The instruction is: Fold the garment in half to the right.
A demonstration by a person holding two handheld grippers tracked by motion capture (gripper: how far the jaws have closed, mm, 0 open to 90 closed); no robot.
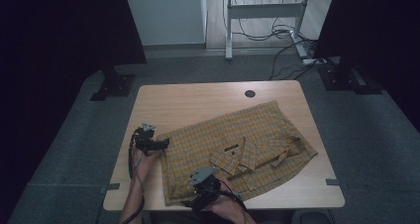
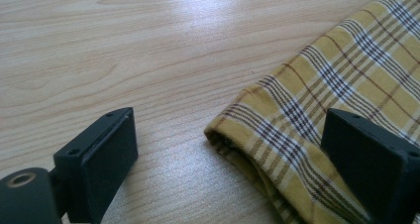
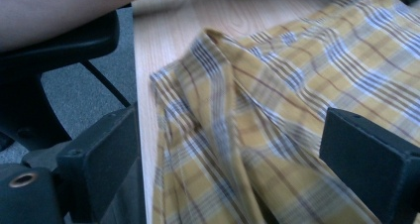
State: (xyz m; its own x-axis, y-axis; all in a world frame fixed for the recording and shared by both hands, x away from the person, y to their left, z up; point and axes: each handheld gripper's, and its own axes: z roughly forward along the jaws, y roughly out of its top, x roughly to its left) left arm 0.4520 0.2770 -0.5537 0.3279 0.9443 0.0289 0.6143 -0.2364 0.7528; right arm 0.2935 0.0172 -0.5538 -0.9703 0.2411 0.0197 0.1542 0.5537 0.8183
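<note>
At the near edge of the worktop [image 1: 163,97], the right tongs [image 1: 202,196] are seen in the high view over the near left corner of a yellow plaid shirt [image 1: 237,144], with the person's forearm entering from the bottom of that view. In the right gripper view the tongs [image 3: 233,154] are shown spread wide, with rumpled, folded cloth of the shirt [image 3: 277,110] lying between the jaws but not pressed by either; the picture is blurred. The worktop's edge, grey floor beyond it and part of a black chair base [image 3: 59,50] are brought in there, which the left gripper view does not give.

A little farther off, the left tongs [image 1: 161,143] are held at the shirt's left edge, level and pointing toward the cloth. In the left gripper view they [image 2: 228,154] are seen spread, one jaw over bare wood, the other over the plaid; a folded hem corner of the shirt [image 2: 317,110] lies between them, untouched by either pad. The wood grain is shown sharply here.

The whole garment is given by the high view alone: spread across the middle and right of the worktop, collar [image 1: 233,149] and folded sleeves toward the near right. Beyond it, a round cable hole [image 1: 250,93] is seen near the far edge, and farther still a desk frame [image 1: 262,11] with loose cables [image 1: 277,33] on the floor.
</note>
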